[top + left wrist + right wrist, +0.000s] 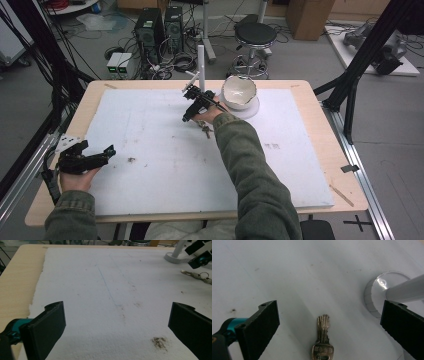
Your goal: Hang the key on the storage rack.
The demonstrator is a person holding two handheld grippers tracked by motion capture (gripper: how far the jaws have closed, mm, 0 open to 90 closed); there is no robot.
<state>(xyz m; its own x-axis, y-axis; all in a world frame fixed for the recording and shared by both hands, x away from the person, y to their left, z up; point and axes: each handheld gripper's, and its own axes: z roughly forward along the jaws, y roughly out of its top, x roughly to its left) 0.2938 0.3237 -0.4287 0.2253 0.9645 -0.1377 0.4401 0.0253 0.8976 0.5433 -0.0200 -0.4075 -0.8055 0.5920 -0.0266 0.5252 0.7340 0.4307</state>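
The right tool (329, 322) is wide open and empty just above the key (323, 340). It should be lowered straight, then closed gently.

You have two grippers in hand, one left gripper (102, 154) and one right gripper (190, 116), both with jaws spread wide. On the one white foam board (165, 165) you see one key (323, 340), one white stand (201, 60) and one bowl (239, 91).
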